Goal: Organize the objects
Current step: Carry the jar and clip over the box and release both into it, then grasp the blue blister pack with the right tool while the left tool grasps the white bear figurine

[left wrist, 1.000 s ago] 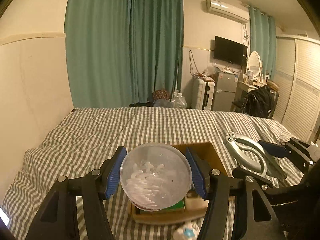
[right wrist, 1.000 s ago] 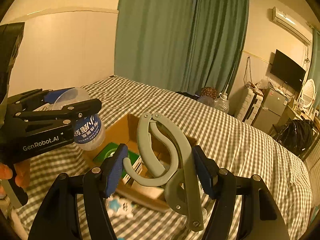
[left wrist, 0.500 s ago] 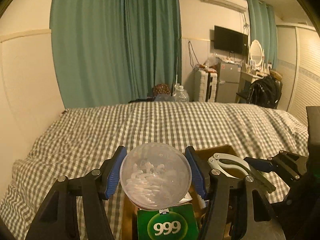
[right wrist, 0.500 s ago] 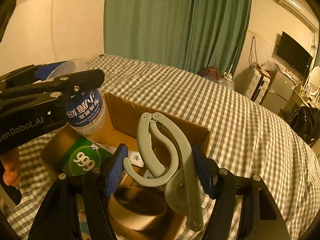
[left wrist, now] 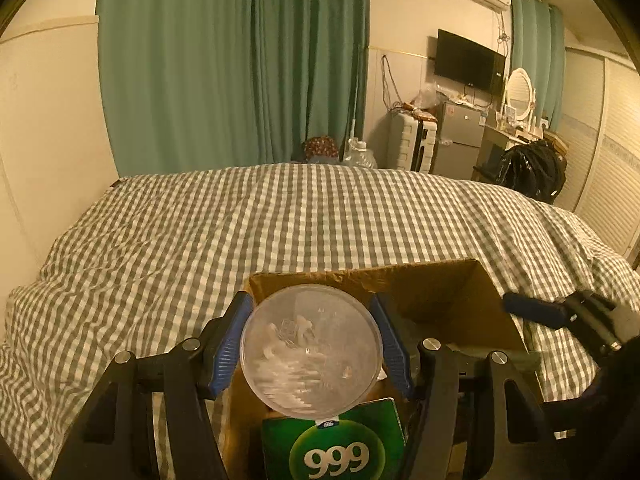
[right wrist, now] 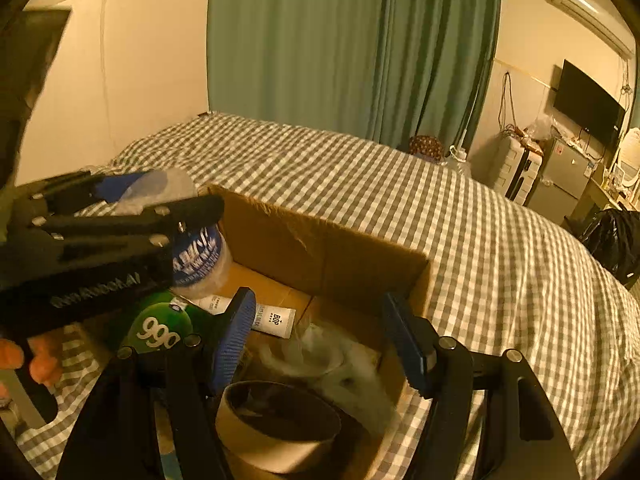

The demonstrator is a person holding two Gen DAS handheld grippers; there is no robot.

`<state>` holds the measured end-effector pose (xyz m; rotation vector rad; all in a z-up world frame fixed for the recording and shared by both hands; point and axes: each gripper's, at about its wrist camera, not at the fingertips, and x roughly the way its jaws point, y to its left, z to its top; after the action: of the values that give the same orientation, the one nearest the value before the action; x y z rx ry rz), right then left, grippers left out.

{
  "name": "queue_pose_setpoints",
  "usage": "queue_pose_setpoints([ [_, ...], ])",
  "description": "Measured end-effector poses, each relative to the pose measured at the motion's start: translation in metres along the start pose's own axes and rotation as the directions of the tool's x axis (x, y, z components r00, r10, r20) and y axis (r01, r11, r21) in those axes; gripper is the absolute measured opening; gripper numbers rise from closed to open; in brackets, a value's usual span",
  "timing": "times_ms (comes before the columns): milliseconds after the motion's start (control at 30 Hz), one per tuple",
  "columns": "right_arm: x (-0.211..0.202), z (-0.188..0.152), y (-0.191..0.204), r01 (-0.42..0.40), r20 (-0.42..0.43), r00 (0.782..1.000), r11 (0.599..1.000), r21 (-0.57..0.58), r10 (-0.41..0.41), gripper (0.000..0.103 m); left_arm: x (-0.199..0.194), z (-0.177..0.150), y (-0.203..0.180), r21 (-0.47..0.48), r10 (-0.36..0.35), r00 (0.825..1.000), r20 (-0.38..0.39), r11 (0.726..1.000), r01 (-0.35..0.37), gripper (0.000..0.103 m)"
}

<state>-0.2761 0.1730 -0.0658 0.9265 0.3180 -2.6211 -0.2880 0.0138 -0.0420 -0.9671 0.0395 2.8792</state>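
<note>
Your left gripper (left wrist: 311, 350) is clamped on a clear round tub (left wrist: 310, 350), its blue pads pressing the sides at 9 and 3 o'clock; the tub hangs over the open cardboard box (left wrist: 440, 292) on the checked bedspread (left wrist: 280, 216). A green packet (left wrist: 336, 446) printed 999 sits in the box at 6 o'clock from the tub. Your right gripper (right wrist: 320, 344) has its jaws wide apart with nothing between them, poised over the box's near end. Below it in the box lie a roll of tape (right wrist: 280, 428) at 6 o'clock, a blurred pale shape (right wrist: 340, 368) at centre, and a white tube (right wrist: 256, 314) at 11 o'clock.
</note>
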Motion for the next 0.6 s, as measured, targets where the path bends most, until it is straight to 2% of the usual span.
queue_pose_setpoints([
  [33, -0.005, 0.0, 0.0, 0.006, 0.007, 1.0, 1.0, -0.001, -0.006, 0.076, -0.004, 0.0, -0.001, 0.004, 0.001, 1.0, 0.004, 1.0, -0.001, 0.064],
  [100, -0.018, 0.0, -0.001, 0.02, 0.02, 1.0, 1.0, 0.004, -0.02, 0.077, -0.014, 0.002, -0.005, 0.02, 0.003, 1.0, 0.012, 1.0, -0.003, 0.074],
  [133, -0.023, 0.0, -0.003, 0.022, 0.023, 0.999, 1.0, 0.008, -0.023, 0.078, -0.019, 0.003, -0.007, 0.032, 0.012, 1.0, 0.016, 0.999, -0.013, 0.086],
  [167, -0.027, 0.001, -0.005, 0.027, 0.027, 0.999, 1.0, 0.012, -0.027, 0.078, -0.025, 0.003, -0.01, 0.047, 0.029, 0.999, 0.027, 0.998, -0.03, 0.089],
  [300, -0.057, 0.002, -0.007, 0.065, 0.042, 0.997, 0.998, 0.012, -0.065, 0.079, -0.051, 0.003, -0.015, 0.084, 0.061, 0.997, 0.049, 0.994, -0.065, 0.089],
  [400, -0.086, 0.002, -0.009, 0.083, 0.072, 0.994, 0.996, 0.015, -0.084, 0.082, -0.074, 0.001, -0.016, 0.081, 0.083, 0.994, 0.074, 0.993, -0.089, 0.096],
  [467, -0.106, 0.002, -0.009, 0.097, 0.091, 0.991, 0.995, 0.013, -0.098, 0.084, -0.092, -0.003, -0.016, 0.08, 0.088, 0.991, 0.098, 0.992, -0.096, 0.1],
  [600, -0.152, -0.002, 0.003, 0.124, 0.132, 0.983, 0.992, 0.007, -0.124, 0.088, -0.124, -0.01, -0.02, 0.071, 0.077, 0.991, 0.109, 0.994, -0.085, 0.1],
])
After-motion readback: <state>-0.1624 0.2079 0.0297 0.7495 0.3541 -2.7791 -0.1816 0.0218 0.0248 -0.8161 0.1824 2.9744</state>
